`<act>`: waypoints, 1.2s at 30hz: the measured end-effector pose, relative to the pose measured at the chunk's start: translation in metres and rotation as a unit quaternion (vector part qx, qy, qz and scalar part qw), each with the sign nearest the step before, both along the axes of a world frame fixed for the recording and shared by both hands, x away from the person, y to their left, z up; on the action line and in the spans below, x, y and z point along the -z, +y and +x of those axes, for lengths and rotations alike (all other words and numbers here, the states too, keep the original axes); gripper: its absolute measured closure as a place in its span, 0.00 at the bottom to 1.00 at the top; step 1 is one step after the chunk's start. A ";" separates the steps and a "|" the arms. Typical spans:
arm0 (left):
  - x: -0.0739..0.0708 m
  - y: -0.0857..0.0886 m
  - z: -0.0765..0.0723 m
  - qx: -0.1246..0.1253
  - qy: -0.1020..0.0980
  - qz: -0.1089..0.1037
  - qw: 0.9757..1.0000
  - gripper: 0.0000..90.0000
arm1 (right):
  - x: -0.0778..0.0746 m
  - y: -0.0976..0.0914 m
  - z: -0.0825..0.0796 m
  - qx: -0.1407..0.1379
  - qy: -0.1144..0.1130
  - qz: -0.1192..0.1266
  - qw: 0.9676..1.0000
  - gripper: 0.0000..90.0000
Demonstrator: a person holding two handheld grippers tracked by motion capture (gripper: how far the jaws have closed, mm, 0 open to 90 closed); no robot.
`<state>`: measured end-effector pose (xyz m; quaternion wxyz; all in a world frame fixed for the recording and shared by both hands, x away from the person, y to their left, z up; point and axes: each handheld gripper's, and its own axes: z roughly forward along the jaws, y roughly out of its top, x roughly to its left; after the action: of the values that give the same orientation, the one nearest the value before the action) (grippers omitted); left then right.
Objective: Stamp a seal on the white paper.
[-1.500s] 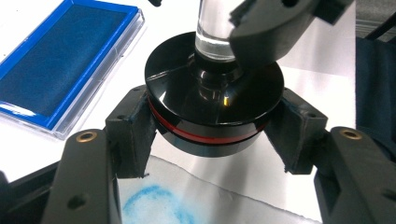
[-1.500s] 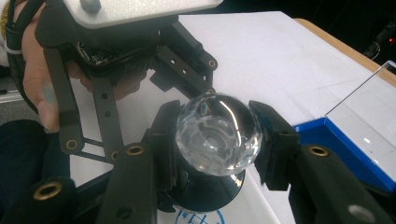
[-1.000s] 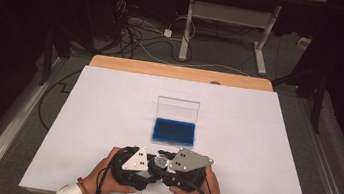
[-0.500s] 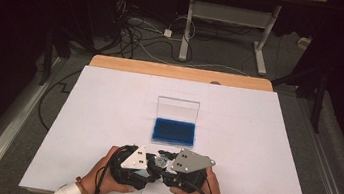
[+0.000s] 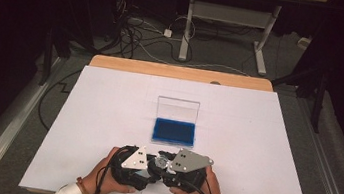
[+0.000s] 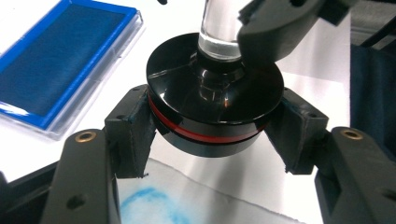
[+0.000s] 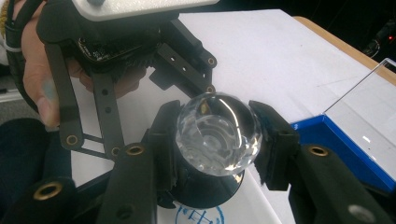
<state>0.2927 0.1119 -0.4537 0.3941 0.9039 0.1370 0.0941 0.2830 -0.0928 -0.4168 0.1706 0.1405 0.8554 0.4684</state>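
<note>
A: Stamp (image 6: 215, 107) sits at the near edge of the table (image 5: 255, 138), just over the paper slip (image 6: 187, 200). Your left gripper (image 6: 212, 133) is clamped on its black base, pads on both sides at the red ring. Your right gripper (image 7: 217, 140) is clamped on the clear knob (image 7: 218, 133).

B: Is the blue on the slip from this stamp?

A: Can't say. There's blue ink on the paper under the base in the left gripper view, and part of a round print (image 7: 198, 215) below the stamp in the right gripper view. Can't tell whether the stamp face touches the slip now.

B: Risks?

A: Two grips on one small part. If you pull or twist the hands against each other, I'd expect the knob to slip out of the right pads; it's smooth and rounded. If you slide the stamp sideways on the slip, the print could smear. The slip looks loose, so it may lift with the stamp.

B: Further out?

A: Ink pad (image 5: 174, 131) is mid-table, well apart from the stamp, with its clear lid (image 5: 177, 110) standing up behind it. Knock the lid on approach and the case could shift.
</note>
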 end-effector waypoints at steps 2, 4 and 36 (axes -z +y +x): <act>0.001 0.000 -0.001 -0.003 -0.005 -0.001 1.000 0.39 | 0.000 0.000 0.000 0.000 0.001 -0.001 1.000 0.63; 0.001 0.000 -0.001 -0.003 -0.007 -0.006 1.000 0.39 | 0.000 0.000 0.000 0.001 0.001 0.000 1.000 0.63; 0.002 -0.001 -0.002 -0.027 -0.036 0.009 0.999 0.20 | -0.010 -0.008 0.002 0.011 0.005 0.026 1.000 0.63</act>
<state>0.2906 0.1105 -0.4560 0.3881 0.8994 0.1460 0.1384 0.2851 -0.1004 -0.4068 0.1680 0.1559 0.8423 0.4878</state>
